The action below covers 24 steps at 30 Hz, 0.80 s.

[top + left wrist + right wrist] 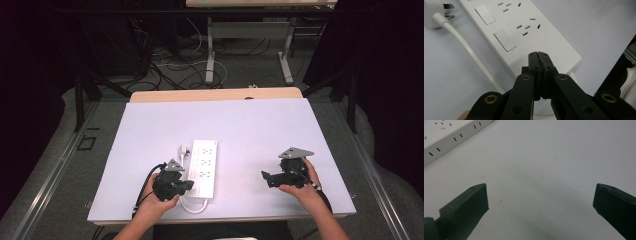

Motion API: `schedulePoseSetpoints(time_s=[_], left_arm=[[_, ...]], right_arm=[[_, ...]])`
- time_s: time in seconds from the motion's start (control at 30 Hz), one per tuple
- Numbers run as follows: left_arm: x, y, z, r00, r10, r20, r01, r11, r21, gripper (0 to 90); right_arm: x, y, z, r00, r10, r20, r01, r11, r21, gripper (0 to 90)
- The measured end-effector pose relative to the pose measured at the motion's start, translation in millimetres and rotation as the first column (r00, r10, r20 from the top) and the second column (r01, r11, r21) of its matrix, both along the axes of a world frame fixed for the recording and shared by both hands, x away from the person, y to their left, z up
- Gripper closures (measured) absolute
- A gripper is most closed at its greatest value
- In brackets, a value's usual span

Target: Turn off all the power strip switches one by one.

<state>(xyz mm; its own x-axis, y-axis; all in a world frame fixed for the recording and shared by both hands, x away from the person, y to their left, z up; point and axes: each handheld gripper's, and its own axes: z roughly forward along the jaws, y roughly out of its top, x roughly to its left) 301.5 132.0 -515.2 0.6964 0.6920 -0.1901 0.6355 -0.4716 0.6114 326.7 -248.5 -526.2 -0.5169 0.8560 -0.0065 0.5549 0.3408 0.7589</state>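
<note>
Your left gripper (pixel 539 53), low in the left gripper view, has its jaws pressed together with nothing between them, tips over the near end of the white power strip (pixel 524 35). Its plug (pixel 434 12) lies upper left. Your right gripper (pixel 540 197) gapes wide above bare white table (pixel 554 157).

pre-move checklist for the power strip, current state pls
1. Left tool shut, empty: ok; jaws pressed together over the near end of the power strip.
2. Left tool touching the strip: cannot tell.
3. Right tool open, empty: ok; jaws wide apart over bare mat.
4. Right tool clear of strip: ok; it sits well to the strip's right.
5. Plug loose: ok; prongs exposed, lying beside the strip.
6. White cable out of the left tool's way: ok.
</note>
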Motion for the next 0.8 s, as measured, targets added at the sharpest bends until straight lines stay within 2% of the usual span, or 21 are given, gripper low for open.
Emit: schedulePoseSetpoints(time_s=[0.03, 0.2, 0.23, 0.33, 0.4, 0.47, 0.57, 0.8], left_arm=[[0.3, -1.0, -1.1, 0.9999, -0.011, 0.011, 0.011, 0.9999, 0.005, 90.0], [0.2, -3.8, -3.8, 0.9999, -0.011, -0.011, 0.011, 0.9999, 0.012, 90.0], [1.1, -3.1, -3.4, 0.9996, -0.026, -0.009, 0.027, 0.9992, 0.031, 90.0], [0.5, -5.5, -5.7, 0.9998, -0.017, -0.012, 0.017, 0.9998, 0.009, 90.0], [1.2, -5.6, -5.2, 0.9995, -0.030, -0.007, 0.030, 0.9992, 0.028, 90.0], [0.7, -7.0, -6.1, 0.9996, -0.027, -0.013, 0.027, 0.9993, 0.024, 90.0], [1.1, -7.2, -6.0, 0.9991, -0.041, -0.002, 0.041, 0.9983, 0.040, 90.0], [0.4, -8.7, -6.8, 0.9995, -0.030, 0.001, 0.030, 0.9988, 0.039, 90.0]], right_arm=[[0.1, 0.0, -0.3, 1.0000, -0.002, -0.002, 0.002, 1.000, 0.001, 0.0], [-0.3, 0.0, -1.3, 0.9998, -0.013, -0.016, 0.013, 1.000, 0.004, 0.0], [0.0, -0.4, -1.6, 0.9998, -0.012, -0.014, 0.012, 1.000, 0.004, 0.0], [0.1, -0.6, -2.2, 0.9998, -0.011, -0.016, 0.011, 1.000, 0.006, 0.0], [0.1, -0.5, -2.5, 0.9998, -0.011, -0.019, 0.011, 1.000, 0.008, 0.0], [0.2, -0.5, -2.5, 0.9997, -0.015, -0.020, 0.015, 1.000, 0.006, 0.0], [0.0, -0.6, -2.6, 0.9996, -0.017, -0.024, 0.018, 1.000, 0.009, 0.0], [0.5, -1.3, -3.3, 0.9994, -0.020, -0.027, 0.020, 1.000, 0.014, 0.0]])
